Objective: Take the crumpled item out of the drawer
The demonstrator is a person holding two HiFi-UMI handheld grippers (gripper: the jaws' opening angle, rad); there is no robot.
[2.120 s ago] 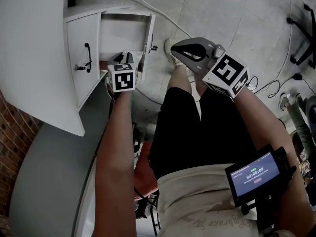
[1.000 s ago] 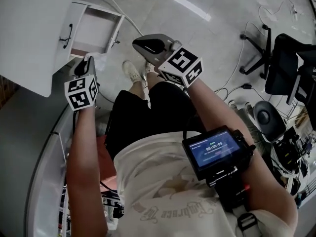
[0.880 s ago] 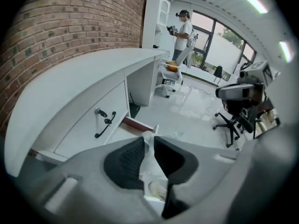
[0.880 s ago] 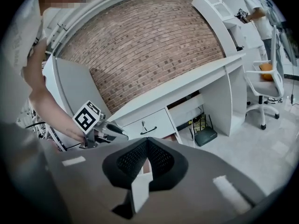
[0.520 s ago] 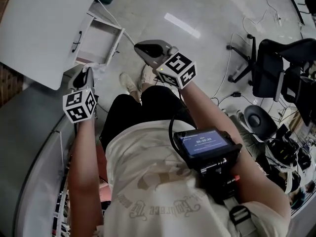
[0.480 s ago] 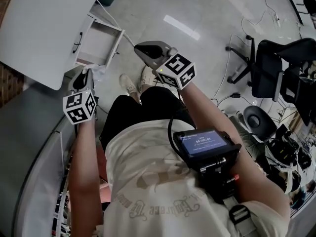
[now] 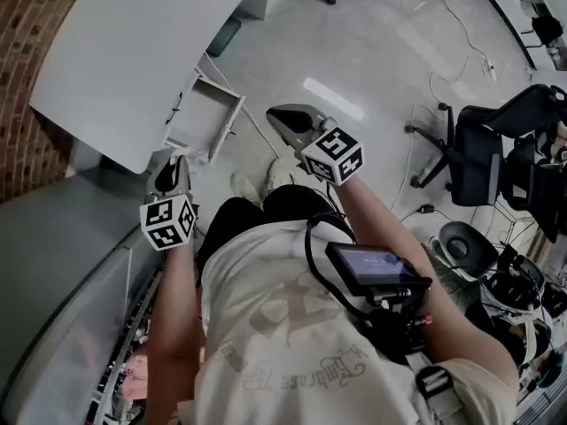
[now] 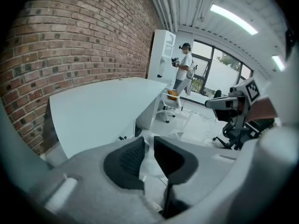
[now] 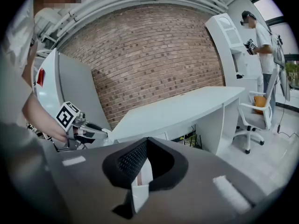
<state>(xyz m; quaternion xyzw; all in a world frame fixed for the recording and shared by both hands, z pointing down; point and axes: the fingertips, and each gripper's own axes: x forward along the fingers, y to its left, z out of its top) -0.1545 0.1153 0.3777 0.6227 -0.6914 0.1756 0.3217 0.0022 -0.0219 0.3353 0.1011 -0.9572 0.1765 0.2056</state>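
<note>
Head view: white desk [image 7: 133, 51] beside brick wall [image 7: 35, 25], pale, perhaps concrete floor [image 7: 354, 42]

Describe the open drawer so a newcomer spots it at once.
Find the big white desk along the brick wall. At its near edge, just ahead of the left gripper, the drawer juts out over the floor: the only open-topped white box there.

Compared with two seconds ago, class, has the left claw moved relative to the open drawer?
Yes. The left claw has pulled back out of the drawer toward the person, shut on the crumpled item.
</note>
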